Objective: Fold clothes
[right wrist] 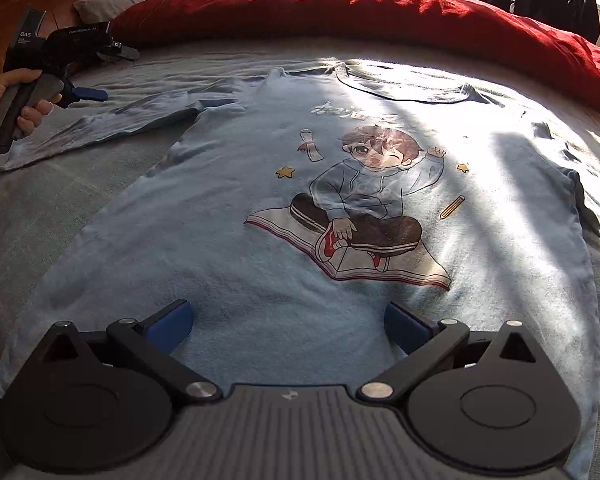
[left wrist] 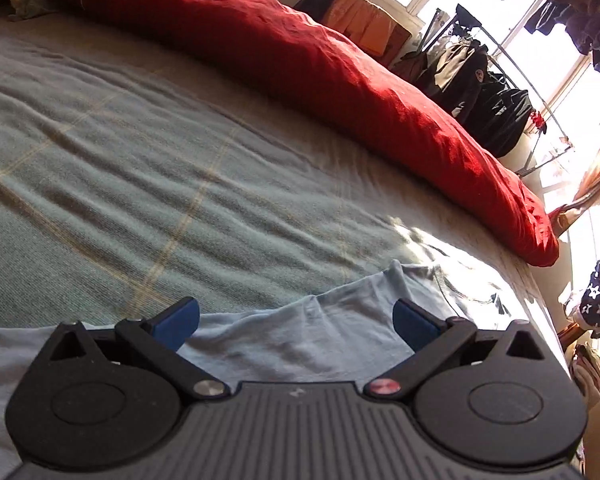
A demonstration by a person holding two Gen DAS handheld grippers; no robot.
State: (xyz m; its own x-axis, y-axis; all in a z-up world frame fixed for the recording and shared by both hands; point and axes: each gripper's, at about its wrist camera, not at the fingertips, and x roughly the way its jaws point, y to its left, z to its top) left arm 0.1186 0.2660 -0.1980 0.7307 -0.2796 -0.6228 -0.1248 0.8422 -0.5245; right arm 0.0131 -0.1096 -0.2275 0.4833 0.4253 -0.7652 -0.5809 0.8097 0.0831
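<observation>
Bed (left wrist: 140, 140): broad open blanket left of and beyond the light-blue shirt (right wrist: 228, 240), passable. Far edge: long red bolster (left wrist: 340, 68), a barrier along it. Beyond that: laden clothes rack (left wrist: 496, 92), blocking. Left hand (right wrist: 8, 100) over the shirt's sleeve.

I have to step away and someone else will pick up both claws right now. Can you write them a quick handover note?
Left claw: open, holding nothing, low over the shirt's left sleeve.
Right claw: open, holding nothing, over the hem end of the shirt.
Shirt: light blue, long-sleeved, spread flat on the bed, picture side up, collar towards the red duvet. The left sleeve lies stretched out to the side; the right side is in bright sun and hard to read.
Done: shirt laid out and roughly smoothed.
Left: every fold. Starting with the left sleeve looks sensible.
</observation>
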